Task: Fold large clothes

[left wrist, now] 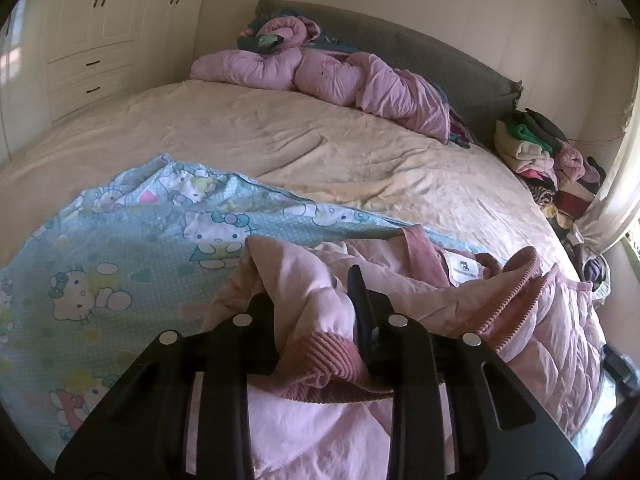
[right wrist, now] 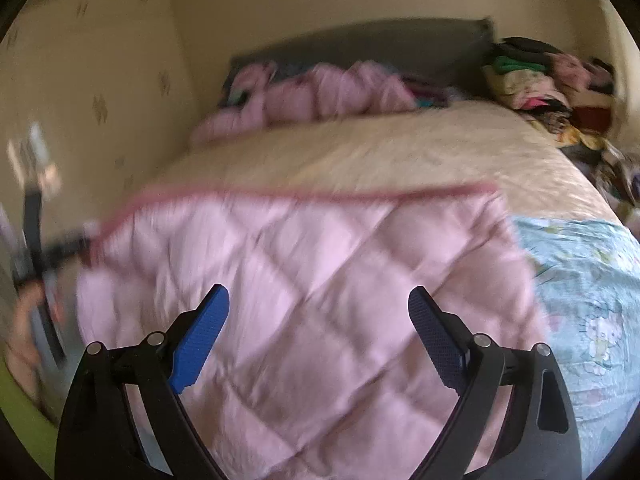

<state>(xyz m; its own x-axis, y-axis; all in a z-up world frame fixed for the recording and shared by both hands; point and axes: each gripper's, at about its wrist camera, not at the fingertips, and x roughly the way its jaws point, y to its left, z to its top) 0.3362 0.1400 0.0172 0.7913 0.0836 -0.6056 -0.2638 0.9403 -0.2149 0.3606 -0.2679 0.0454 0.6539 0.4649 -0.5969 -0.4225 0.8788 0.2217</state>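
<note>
fingers of the left gripper [left wrist: 320, 304] pinch the ribbed cuff [left wrist: 320, 354] of the pink jacket [right wrist: 312, 288], likely to steer a sleeve fold; the right gripper [right wrist: 318, 308] is spread wide, holding nothing, above the jacket lying on the bed [left wrist: 280, 128], printed sheet [left wrist: 132, 240] at nine o'clock.

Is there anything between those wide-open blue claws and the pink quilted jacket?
Nothing visible. The right gripper hangs open directly over the pink quilted jacket, with only air between them.
</note>
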